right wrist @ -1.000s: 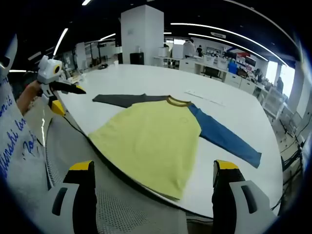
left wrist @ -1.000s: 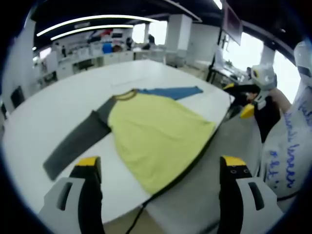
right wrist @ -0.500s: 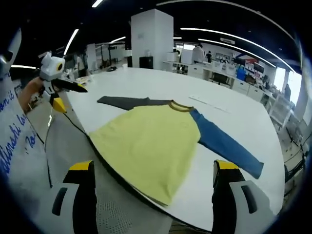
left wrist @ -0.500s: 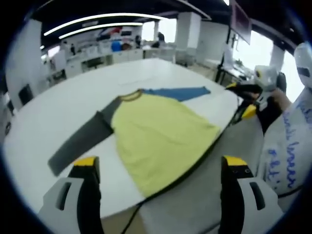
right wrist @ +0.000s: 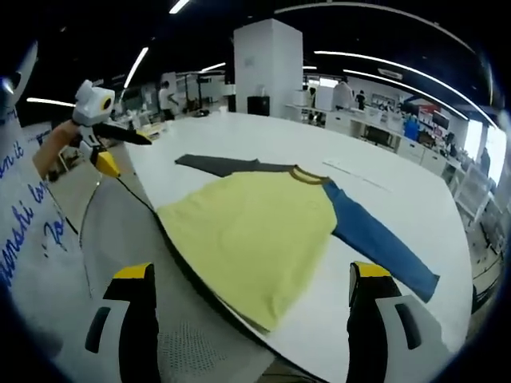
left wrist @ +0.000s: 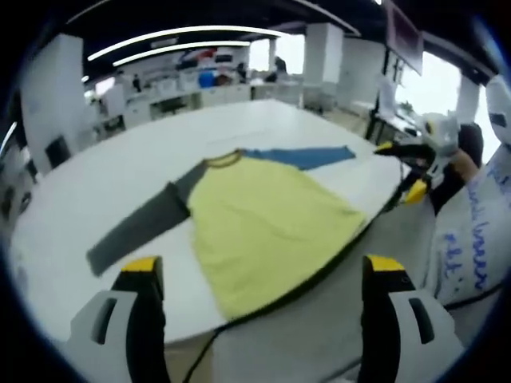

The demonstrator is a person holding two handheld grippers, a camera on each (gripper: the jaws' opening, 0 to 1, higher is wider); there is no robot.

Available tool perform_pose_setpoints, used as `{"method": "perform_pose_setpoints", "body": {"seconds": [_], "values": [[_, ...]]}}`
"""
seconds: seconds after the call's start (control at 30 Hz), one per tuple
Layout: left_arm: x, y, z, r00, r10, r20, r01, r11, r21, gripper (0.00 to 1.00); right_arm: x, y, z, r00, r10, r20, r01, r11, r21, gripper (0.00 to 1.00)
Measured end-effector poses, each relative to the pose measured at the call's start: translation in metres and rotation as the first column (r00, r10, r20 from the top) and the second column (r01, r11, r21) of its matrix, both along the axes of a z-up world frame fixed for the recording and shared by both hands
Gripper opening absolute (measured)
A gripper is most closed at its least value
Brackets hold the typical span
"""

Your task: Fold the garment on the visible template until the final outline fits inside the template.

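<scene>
Garment [left wrist: 263, 215] lying flat and unfolded on white table [left wrist: 96, 191], yellow body toward near edge, hem slightly over the rim, so probably easy to reach from the person's side. Grey sleeve [left wrist: 136, 227] spread to one side, blue sleeve [right wrist: 383, 243] to the other, both fully out, good for folding inward. No template outline clearly visible under the cloth. Left gripper [left wrist: 259, 275] held back from the table, jaws wide apart, nothing between. Right gripper [right wrist: 251, 279] the same, apart and empty, hovering before the hem. Folding judged not yet begun.
</scene>
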State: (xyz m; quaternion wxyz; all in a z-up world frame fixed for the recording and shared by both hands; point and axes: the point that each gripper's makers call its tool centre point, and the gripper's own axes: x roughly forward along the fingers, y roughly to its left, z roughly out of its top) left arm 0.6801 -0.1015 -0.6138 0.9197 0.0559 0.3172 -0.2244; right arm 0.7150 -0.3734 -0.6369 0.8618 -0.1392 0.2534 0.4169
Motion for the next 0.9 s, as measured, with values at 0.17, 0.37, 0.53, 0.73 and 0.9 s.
{"method": "perform_pose_setpoints", "body": {"seconds": [0.17, 0.37, 0.53, 0.73, 0.9], "values": [[-0.004, -0.01, 0.001, 1.0, 0.013, 0.0, -0.013, 1.0, 0.005, 1.0, 0.003, -0.006, 0.001, 1.0, 0.01, 0.001, -0.01, 1.0, 0.005, 1.0], [-0.009, -0.016, 0.001, 1.0, 0.019, 0.001, -0.019, 1.0, -0.008, 1.0, 0.007, -0.007, 0.003, 1.0, 0.021, 0.011, -0.021, 1.0, -0.004, 1.0], [-0.007, -0.015, 0.003, 0.999, 0.028, 0.016, -0.027, 1.0, -0.013, 1.0, 0.016, -0.012, 0.011, 1.0, -0.009, 0.027, 0.008, 1.0, 0.029, 1.0], [-0.007, -0.012, 0.004, 0.999, 0.023, 0.029, -0.023, 0.999, -0.022, 0.99, 0.023, -0.014, 0.009, 0.999, -0.019, 0.041, 0.019, 1.0, 0.0, 1.0], [-0.006, -0.012, 0.006, 1.0, 0.009, 0.025, -0.008, 0.999, -0.049, 0.99, 0.033, -0.011, 0.013, 0.996, -0.067, 0.052, 0.066, 0.998, 0.012, 1.0]]}}
